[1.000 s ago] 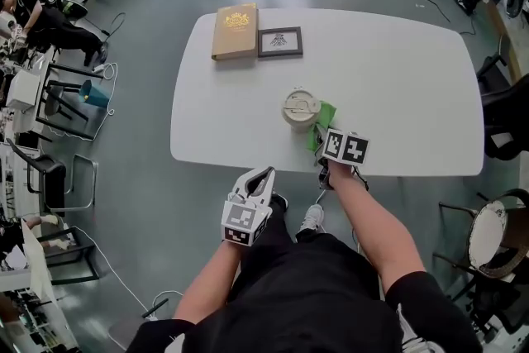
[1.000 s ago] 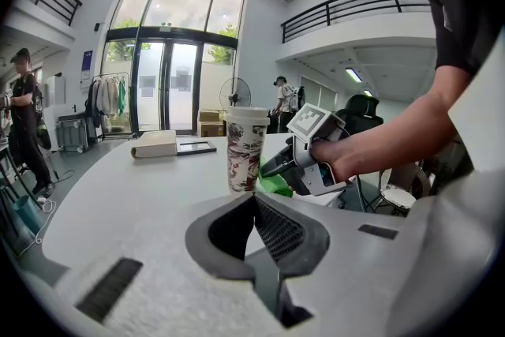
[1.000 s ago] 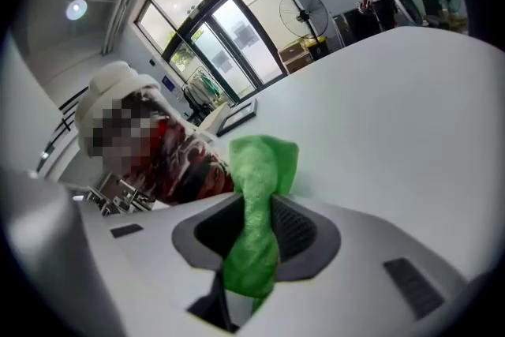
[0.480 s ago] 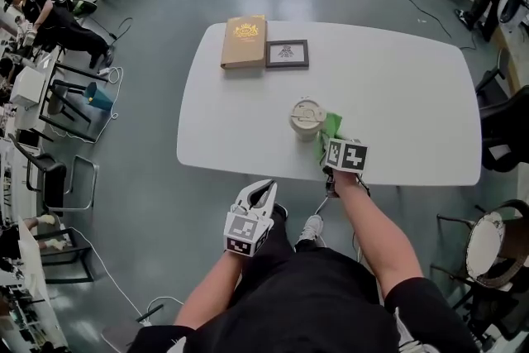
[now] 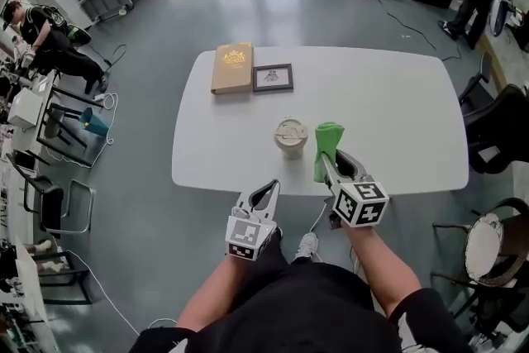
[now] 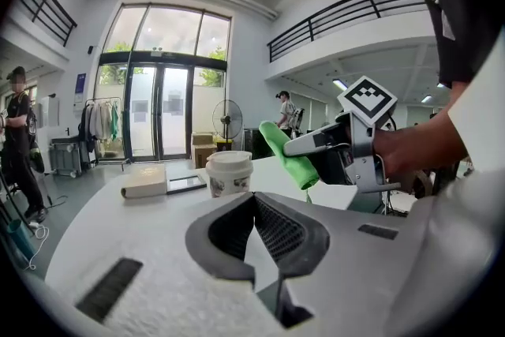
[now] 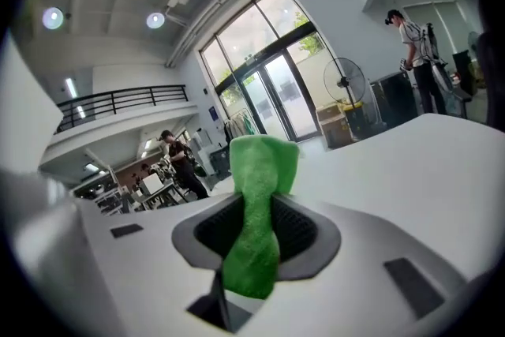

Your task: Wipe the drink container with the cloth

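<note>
My right gripper (image 7: 254, 205) is clenched on the green cloth (image 7: 260, 162), which stands up out of the jaws. My left gripper (image 6: 253, 197) has its jaws closed together with nothing between them, and it hangs off the near edge of the white table (image 5: 388, 95). The right gripper view does not show the drink container (image 6: 230, 172). The left gripper view shows it upright on the table, with the cloth raised beside it. In the head view there is a gap between them. One second ago the cloth lay against the container; now it is drawn back toward me.
</note>
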Demonstrator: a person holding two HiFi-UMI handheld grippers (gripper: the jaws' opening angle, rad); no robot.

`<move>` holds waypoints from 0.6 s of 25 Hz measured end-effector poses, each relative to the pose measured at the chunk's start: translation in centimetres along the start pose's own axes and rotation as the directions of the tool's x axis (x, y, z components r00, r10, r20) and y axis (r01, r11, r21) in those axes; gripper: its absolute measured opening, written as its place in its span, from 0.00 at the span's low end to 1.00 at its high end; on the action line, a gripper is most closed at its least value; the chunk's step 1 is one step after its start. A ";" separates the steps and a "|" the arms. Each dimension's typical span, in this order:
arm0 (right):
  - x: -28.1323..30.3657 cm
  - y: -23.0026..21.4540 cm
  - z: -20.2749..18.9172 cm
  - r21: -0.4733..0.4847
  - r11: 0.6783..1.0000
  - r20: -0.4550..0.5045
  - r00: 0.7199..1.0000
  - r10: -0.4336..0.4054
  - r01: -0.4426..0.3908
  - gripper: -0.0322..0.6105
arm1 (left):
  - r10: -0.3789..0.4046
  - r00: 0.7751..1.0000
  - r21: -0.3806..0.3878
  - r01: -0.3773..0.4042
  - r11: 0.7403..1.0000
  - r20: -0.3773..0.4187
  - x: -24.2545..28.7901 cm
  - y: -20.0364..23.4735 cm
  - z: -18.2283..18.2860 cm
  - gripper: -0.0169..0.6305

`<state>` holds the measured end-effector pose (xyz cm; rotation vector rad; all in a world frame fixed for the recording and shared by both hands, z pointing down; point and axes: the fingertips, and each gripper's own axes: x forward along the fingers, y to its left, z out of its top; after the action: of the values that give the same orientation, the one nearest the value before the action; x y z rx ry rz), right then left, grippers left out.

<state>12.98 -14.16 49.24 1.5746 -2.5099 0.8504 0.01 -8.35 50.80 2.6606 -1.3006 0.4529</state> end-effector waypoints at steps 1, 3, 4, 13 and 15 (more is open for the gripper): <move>-0.8 0.5 0.6 0.014 1.000 0.012 1.000 0.024 -0.024 0.23 | -0.007 1.000 0.001 0.007 1.000 0.012 0.1 -0.2 0.4 0.04; -2.2 1.3 1.8 0.035 0.998 0.036 0.998 0.059 -0.060 0.23 | -0.007 1.000 -0.001 0.007 1.000 0.029 0.1 -0.4 1.2 0.04; -2.9 1.6 2.4 0.028 0.997 0.056 0.996 0.068 -0.070 0.23 | -0.001 0.999 -0.004 0.001 1.000 0.034 0.2 -0.3 1.5 0.04; -7.2 3.5 4.6 -0.310 0.951 0.173 0.984 0.047 0.009 0.21 | 0.064 0.996 -0.049 -0.061 0.997 0.058 -0.5 1.2 4.3 0.04; -7.4 3.8 4.7 -0.354 0.935 0.175 0.984 0.045 0.020 0.21 | 0.056 0.996 -0.036 -0.053 0.998 0.076 -0.6 1.3 4.6 0.04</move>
<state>14.35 -9.15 41.25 1.5706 -2.6039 0.2363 -0.42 -9.91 46.21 2.6445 -1.3922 0.3351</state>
